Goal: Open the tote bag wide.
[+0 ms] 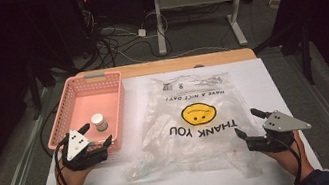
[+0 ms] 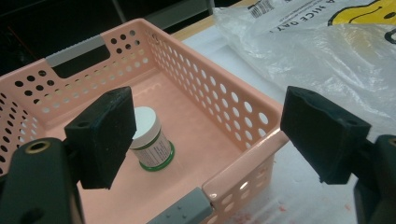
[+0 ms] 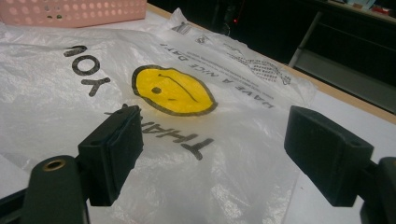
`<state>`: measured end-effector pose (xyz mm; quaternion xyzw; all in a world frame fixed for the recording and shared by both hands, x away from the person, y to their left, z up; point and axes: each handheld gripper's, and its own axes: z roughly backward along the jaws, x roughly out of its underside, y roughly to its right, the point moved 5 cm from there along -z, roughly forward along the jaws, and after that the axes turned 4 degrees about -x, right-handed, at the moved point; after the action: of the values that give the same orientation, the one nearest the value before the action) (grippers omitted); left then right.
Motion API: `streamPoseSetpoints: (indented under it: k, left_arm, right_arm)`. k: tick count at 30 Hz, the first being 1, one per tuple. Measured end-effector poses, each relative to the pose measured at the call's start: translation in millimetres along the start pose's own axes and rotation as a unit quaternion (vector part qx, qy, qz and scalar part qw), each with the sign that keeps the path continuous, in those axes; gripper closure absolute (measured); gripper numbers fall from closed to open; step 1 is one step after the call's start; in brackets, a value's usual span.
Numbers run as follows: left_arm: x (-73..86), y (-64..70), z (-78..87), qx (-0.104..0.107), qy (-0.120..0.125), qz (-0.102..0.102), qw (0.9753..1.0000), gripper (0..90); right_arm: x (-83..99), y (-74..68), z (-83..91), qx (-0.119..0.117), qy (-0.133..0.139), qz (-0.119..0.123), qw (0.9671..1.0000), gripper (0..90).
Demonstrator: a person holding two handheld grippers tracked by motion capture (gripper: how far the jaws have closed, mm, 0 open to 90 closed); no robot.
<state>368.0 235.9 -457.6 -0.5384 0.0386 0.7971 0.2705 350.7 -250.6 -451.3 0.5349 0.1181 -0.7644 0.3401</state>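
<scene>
A pink perforated basket (image 1: 107, 89) (image 2: 243, 116) stands at the table's left. Inside it a small white jar (image 1: 98, 122) (image 2: 150, 140) with a green base stands upright. My left gripper (image 1: 94, 135) (image 2: 205, 135) hovers open over the basket's near corner, nothing between its jaws. A clear plastic bag (image 1: 198, 122) (image 3: 196, 154) with a yellow smiley and "THANK YOU" lies flat across the middle of the table. At the bag's right edge my right gripper (image 1: 247, 123) (image 3: 212, 154) stands open, just above the plastic.
A white mat (image 1: 272, 84) covers the wooden table (image 1: 173, 64). Beyond the far edge are cables (image 1: 113, 40) on the floor and the white legs of another table (image 1: 235, 14). The bag's crumpled handles (image 1: 145, 169) lie near the front edge.
</scene>
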Motion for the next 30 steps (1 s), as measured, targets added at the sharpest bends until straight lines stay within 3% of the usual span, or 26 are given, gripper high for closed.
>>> streamPoseSetpoints:
  k: [13, 20, 30]
  left_arm:
    - [4.1, -1.8, 4.5, 0.000, -0.004, 0.004, 1.0000, 17.9]
    - [7.0, 0.1, 9.6, -0.001, -0.007, 0.000, 1.0000, 17.9]
    - [6.7, -1.0, 14.2, -0.006, -0.005, 0.006, 0.9999, 17.9]
  right_arm:
    - [-1.7, 0.4, -4.6, 0.001, -0.002, 0.004, 1.0000, 20.6]
    - [-4.8, 7.6, -11.0, 0.007, -0.005, 0.009, 0.9999, 20.9]
    - [-20.9, 40.7, -31.5, 0.027, -0.004, 0.002, 0.9996, 23.8]
